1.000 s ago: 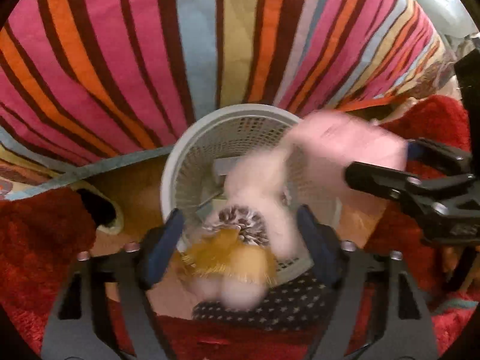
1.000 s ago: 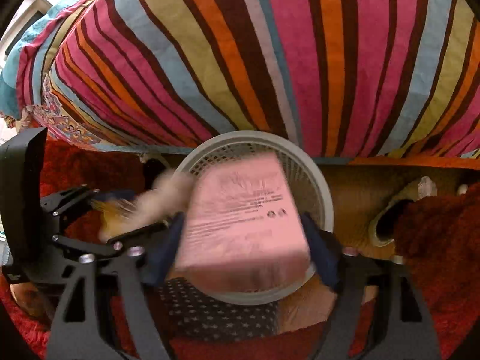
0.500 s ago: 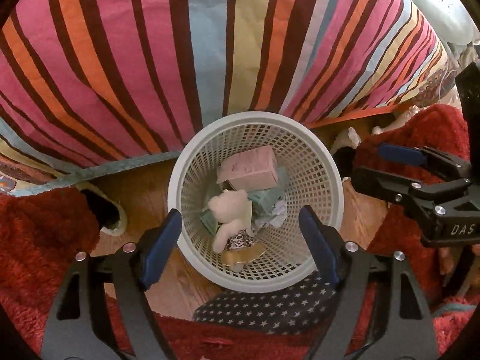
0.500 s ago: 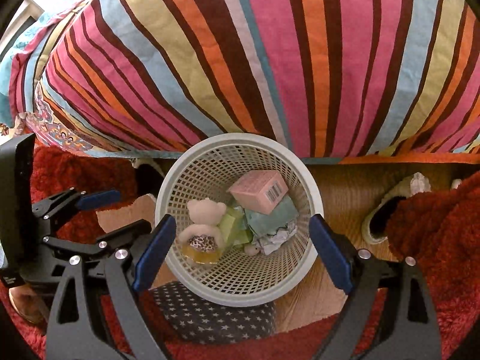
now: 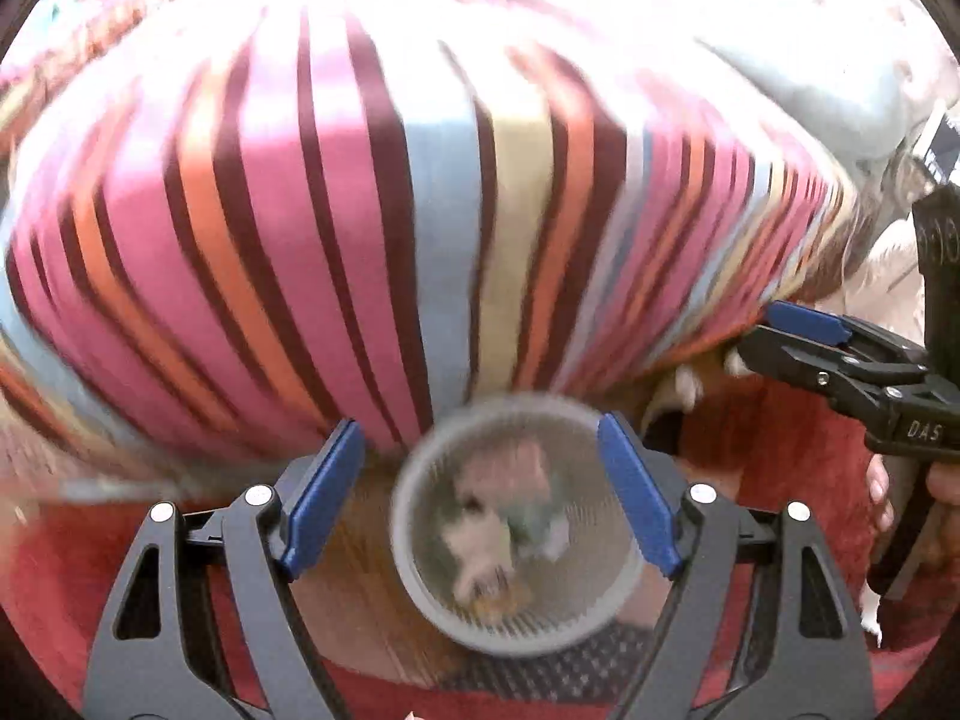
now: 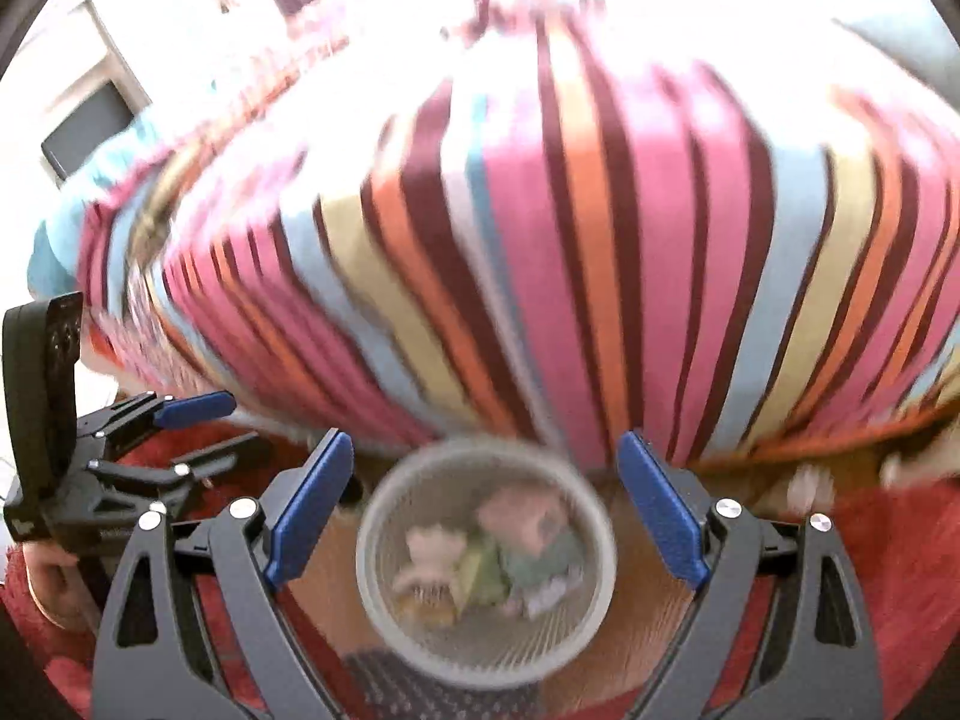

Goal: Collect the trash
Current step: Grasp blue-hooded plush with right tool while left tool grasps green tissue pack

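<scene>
**A:** What has changed since half a second ago?

**B:** Both cameras have pulled back and up. The white mesh basket (image 5: pixel 516 525) now looks smaller and sits lower in each view, and more of the striped bedspread (image 5: pixel 420 240) shows above it, up to a bright, washed-out top. Everything is motion-blurred. A second ago a pink box and a plush toy were falling from the grippers; now they lie inside the basket.

**A:** How do the grippers stand?

**B:** The left gripper (image 5: pixel 483 495) is spread wide with nothing between its blue pads. The right gripper (image 6: pixel 486 504) is likewise wide and holds nothing. In the left view, the right gripper (image 5: pixel 840 360) appears at the right edge, also parted.

**A:** What room is there around the basket?

**B:** The basket stands on a strip of wooden floor (image 6: pixel 630 612), its far rim close under the hanging edge of the bedspread. A red rug (image 6: pixel 888 540) lies to the sides, and a dark star-patterned cloth (image 5: pixel 564 666) touches its near rim.

**A:** What is in the basket?

**B:** The pale plush toy (image 6: pixel 429 552) on the left, the pink box (image 6: pixel 516 510) toward the back, and green and white crumpled scraps (image 6: pixel 540 564) beside them, all blurred.
</scene>
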`<state>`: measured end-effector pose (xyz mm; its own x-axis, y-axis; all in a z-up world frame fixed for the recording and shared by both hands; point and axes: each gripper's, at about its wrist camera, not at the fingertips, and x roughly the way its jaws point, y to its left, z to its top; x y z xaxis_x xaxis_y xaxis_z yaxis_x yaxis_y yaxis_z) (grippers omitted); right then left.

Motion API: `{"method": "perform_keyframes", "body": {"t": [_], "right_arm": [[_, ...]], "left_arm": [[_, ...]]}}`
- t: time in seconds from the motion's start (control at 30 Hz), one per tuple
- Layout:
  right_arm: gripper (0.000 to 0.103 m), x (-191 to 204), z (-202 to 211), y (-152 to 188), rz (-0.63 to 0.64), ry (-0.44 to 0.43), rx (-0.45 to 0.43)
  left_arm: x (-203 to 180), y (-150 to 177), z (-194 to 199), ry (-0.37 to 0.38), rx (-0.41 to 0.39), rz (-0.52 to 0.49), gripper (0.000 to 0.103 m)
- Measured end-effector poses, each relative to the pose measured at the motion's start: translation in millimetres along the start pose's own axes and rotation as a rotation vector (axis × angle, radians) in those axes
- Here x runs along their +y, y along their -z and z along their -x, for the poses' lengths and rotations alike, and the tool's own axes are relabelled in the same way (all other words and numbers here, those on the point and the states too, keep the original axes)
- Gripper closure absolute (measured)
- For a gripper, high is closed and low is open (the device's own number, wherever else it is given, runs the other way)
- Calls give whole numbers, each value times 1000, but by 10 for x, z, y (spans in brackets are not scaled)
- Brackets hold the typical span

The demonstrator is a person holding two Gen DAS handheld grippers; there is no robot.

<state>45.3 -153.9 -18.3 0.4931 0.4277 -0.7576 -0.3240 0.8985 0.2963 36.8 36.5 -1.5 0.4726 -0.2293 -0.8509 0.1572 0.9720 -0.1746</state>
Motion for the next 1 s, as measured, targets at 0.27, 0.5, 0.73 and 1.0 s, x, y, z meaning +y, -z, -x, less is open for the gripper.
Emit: {"method": "perform_keyframes", "body": {"t": [0.27, 0.5, 0.73, 1.0], "right_arm": [[17, 18, 55, -1259, 78, 147, -332], [17, 83, -609, -2463, 67, 235, -422], [17, -38, -1120, -3040, -87, 271, -396], [17, -91, -1600, -3387, -185, 419, -307]], "left_arm": [[386, -1455, -24, -151, -188, -6, 25], [913, -2757, -634, -178, -213, 157, 25], [1150, -3363, -1059, -199, -200, 190, 25], [1219, -3681, -1395, -183, -165, 215, 25]]}}
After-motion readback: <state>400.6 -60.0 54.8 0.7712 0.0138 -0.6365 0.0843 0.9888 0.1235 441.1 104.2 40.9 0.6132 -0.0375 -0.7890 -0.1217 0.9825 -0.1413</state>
